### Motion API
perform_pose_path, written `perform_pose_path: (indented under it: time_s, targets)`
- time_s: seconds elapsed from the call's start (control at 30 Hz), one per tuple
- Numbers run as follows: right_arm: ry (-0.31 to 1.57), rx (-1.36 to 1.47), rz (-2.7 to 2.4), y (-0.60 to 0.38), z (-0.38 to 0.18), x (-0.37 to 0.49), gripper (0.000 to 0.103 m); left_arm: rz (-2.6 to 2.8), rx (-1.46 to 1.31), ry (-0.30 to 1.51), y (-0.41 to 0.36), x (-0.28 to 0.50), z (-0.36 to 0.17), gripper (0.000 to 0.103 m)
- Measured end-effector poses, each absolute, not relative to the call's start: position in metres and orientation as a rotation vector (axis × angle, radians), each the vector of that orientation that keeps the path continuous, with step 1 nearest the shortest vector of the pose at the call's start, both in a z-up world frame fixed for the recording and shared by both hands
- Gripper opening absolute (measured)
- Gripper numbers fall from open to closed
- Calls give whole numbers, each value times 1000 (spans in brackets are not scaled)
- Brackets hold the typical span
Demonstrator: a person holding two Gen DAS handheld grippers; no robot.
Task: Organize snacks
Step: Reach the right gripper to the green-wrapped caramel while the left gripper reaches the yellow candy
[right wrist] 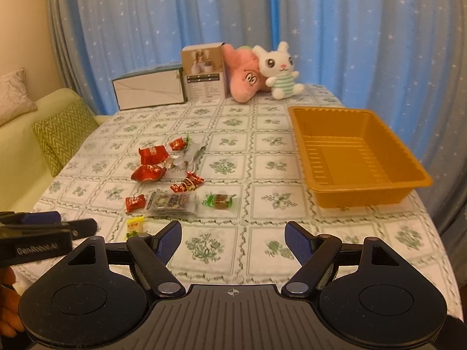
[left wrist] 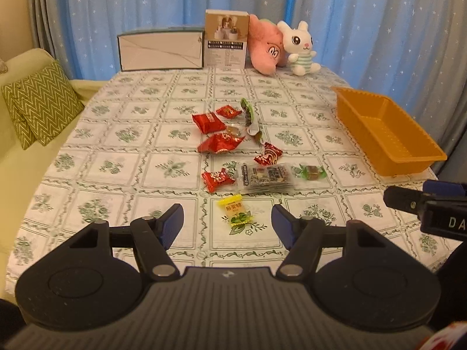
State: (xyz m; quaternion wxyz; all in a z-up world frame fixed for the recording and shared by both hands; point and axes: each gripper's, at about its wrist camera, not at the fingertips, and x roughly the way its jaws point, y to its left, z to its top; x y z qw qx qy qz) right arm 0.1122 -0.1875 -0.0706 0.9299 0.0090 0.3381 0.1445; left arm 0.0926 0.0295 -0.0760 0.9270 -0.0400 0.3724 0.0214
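1. The left gripper (left wrist: 227,226) is held low over the near part of the table covered with a green-and-white floral patterned cloth (left wrist: 122,180); its blue-padded jaws are spread wide and nothing is gripped between them.
2. A small yellow-wrapped candy with green leaf print (left wrist: 235,210) is seen lying on the cloth in the gap ahead of the left jaws, untouched by either pad.
3. The right gripper (right wrist: 233,240) is likewise held wide and empty, over bare cloth on the near right side of the table.
4. The loose snacks are scattered mid-table: a flat clear packet with dark printing (left wrist: 266,178), a red wrapped sweet (left wrist: 217,179) just beside it on the left, a green-ended brown candy (left wrist: 312,171) on its right, and a red-and-brown twisted wrapper (left wrist: 268,154) behind it.
5. Farther back, larger red foil packets (left wrist: 209,122) are grouped with a green-and-white opened wrapper (left wrist: 248,116).
6. An orange rectangular plastic tray (right wrist: 303,125) is set at the right edge of the table, well apart from the snacks; no snack is seen inside it.
7. At the far edge are stood a wide white box with dark trim (left wrist: 161,49), a tall beige product carton (left wrist: 226,39), a pink plush toy (left wrist: 265,47) and a white plush rabbit (left wrist: 300,47).
8. A yellow-green sofa with zigzag-patterned cushions (left wrist: 41,102) is visible to the left, blue star-print curtains (left wrist: 364,29) behind.
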Motion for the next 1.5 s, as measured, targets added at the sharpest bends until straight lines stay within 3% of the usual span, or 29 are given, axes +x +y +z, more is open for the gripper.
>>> perform_pose_path:
  time_s: [0.07, 0.2, 0.43, 0.6, 1.37, 1.5]
  targets:
    - [700, 16, 309, -186, -78, 124, 78, 49, -92, 782, 28, 103, -87, 63]
    - [716, 0, 312, -185, -95, 145, 78, 49, -98, 822, 24, 122, -110, 49]
    - [769, -6, 300, -187, -124, 173, 77, 71, -109, 852, 22, 148, -141, 43]
    - [790, -10, 312, -182, -139, 186, 76, 76, -86, 840, 18, 156, -148, 31]
    - [783, -14, 343, -170, -151, 212, 73, 107, -178, 822, 33, 168, -146, 31]
    - [782, -12, 346, -168, -152, 214, 73, 107, -154, 820, 32, 170, -149, 28]
